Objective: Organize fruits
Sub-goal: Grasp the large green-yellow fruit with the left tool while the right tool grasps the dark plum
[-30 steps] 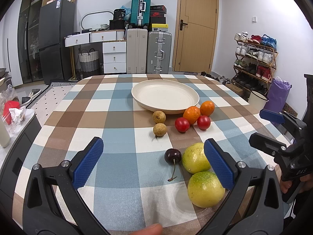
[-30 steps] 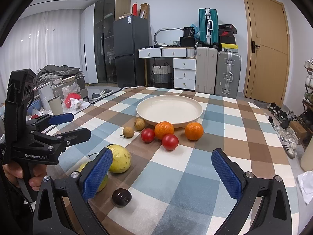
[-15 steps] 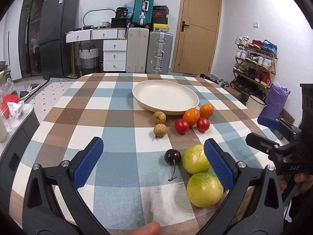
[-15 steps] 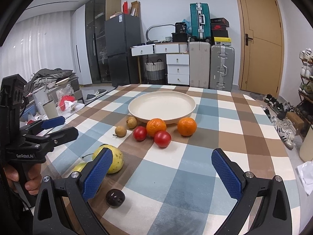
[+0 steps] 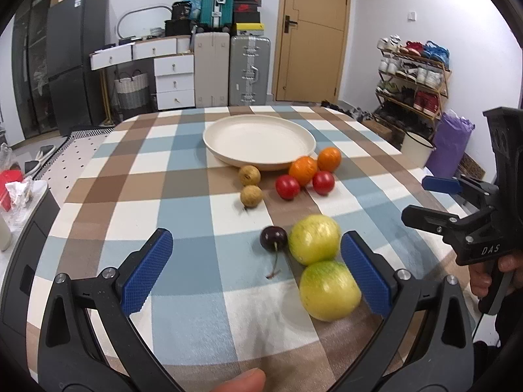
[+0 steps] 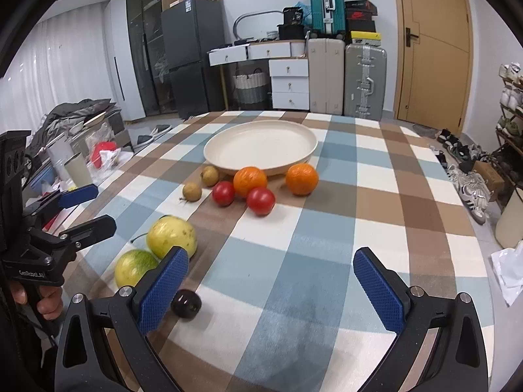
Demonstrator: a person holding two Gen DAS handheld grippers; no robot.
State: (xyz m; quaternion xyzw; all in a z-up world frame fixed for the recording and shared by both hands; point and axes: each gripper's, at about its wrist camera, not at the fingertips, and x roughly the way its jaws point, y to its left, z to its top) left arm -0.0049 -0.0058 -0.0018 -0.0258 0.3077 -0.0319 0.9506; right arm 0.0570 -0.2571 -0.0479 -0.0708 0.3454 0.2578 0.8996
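cream round plate (image 5: 258, 137) sits empty on checked tablecloth (image 5: 183, 261).

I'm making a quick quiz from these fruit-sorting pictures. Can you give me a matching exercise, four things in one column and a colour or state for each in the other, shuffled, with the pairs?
Column one:
1. plate
2. cherry
3. left gripper
4. the two tomatoes

Column two:
a. red, beside the oranges
b. cream, holding no fruit
c. jaws wide apart, gripping nothing
d. dark, with its stem attached, next to a yellow-green fruit

Pairs: 1-b, 2-d, 3-c, 4-a
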